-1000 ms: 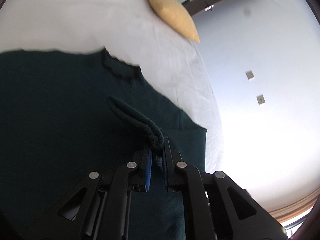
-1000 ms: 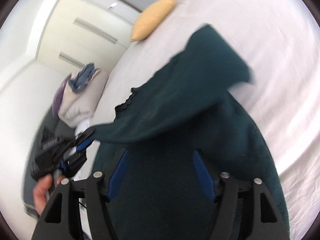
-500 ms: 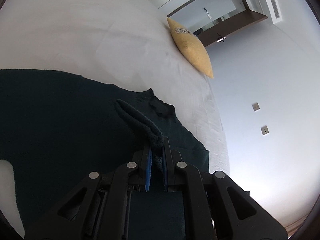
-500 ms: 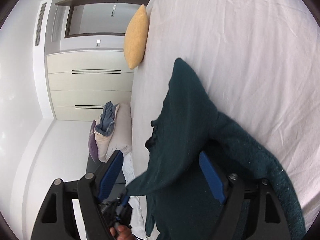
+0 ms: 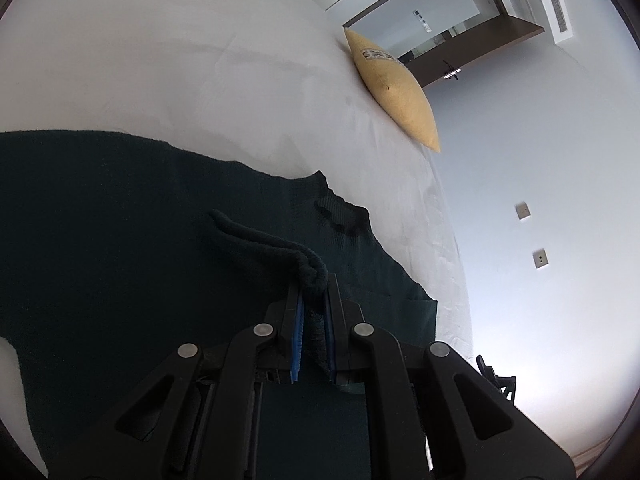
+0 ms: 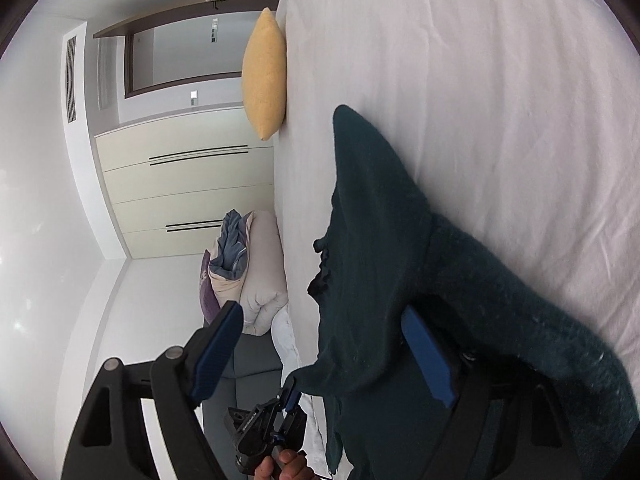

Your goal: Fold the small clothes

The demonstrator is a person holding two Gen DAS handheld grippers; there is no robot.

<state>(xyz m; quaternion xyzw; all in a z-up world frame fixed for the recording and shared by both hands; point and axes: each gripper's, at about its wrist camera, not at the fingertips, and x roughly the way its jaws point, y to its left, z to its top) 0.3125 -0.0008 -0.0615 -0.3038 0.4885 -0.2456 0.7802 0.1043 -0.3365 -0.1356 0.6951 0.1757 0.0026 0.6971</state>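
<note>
Left wrist view: my left gripper (image 5: 314,312) is pinched nearly closed on a rolled edge of the dark green sweater (image 5: 120,240), which lies spread on the white bed (image 5: 160,60).

Right wrist view: my right gripper (image 6: 324,356) stands wide, jaws just opening, pads off the sweater (image 6: 376,240) draped between them; yellow pillow (image 6: 266,76) at eleven o'clock.

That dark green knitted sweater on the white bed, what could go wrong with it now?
The left tongs pinch only a thin bunched edge of the dark green knitted sweater; it may slip free. The right tongs, just opening, have cloth draped over one finger, which could snag and drag the fold askew.
</note>
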